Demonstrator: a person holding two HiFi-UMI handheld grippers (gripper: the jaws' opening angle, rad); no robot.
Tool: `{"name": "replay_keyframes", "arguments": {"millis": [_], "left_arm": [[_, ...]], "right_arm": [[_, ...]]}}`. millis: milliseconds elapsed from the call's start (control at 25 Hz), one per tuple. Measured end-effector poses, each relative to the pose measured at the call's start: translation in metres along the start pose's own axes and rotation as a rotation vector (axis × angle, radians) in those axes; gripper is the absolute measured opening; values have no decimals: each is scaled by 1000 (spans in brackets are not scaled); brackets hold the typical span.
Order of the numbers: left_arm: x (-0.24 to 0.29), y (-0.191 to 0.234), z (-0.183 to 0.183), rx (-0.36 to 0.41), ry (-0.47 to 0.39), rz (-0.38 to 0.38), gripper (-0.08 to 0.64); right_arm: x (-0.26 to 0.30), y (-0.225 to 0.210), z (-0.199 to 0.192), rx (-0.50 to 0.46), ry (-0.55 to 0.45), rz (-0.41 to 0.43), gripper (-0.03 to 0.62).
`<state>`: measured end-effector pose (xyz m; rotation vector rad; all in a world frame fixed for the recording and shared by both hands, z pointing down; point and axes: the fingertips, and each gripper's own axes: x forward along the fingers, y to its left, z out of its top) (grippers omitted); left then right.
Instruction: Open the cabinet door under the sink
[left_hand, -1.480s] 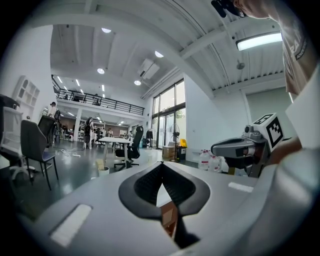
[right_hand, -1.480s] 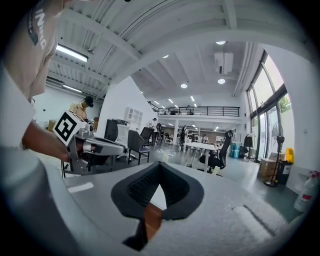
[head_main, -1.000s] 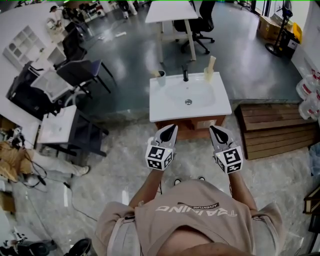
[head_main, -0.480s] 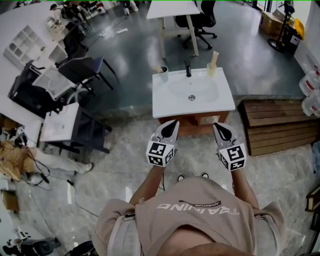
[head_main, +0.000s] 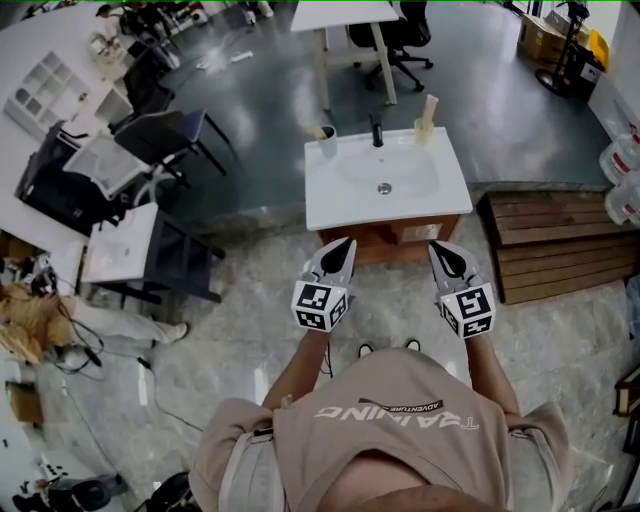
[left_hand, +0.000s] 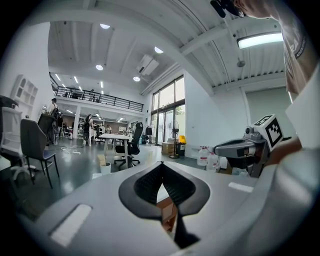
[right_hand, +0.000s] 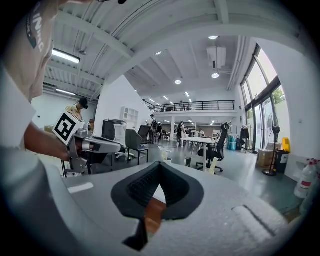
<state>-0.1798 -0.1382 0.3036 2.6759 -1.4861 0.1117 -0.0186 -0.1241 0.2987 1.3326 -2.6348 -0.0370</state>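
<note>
Left claw (head_main: 342, 250), right claw (head_main: 441, 253) hanging clenched, empty — cabinet door (head_main: 372, 240) sitting near at 12 o'clock, under sink (head_main: 330, 205). Best opening one claw, going low, hooking door edge — pulling slowly.

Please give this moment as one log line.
left gripper: shut, empty | right gripper: shut, empty | brown wooden cabinet under white sink: untouched
</note>
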Motion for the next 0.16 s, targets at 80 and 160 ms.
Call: {"name": "replay_keyframes", "arguments": {"millis": [80, 160], "left_arm": [[-1, 1, -1, -3, 2, 1, 18], [-1, 1, -2, -2, 4, -2, 18]], "right_arm": [[0, 1, -1, 5, 1, -2, 0], [0, 1, -2, 12, 0, -5, 0]]}}
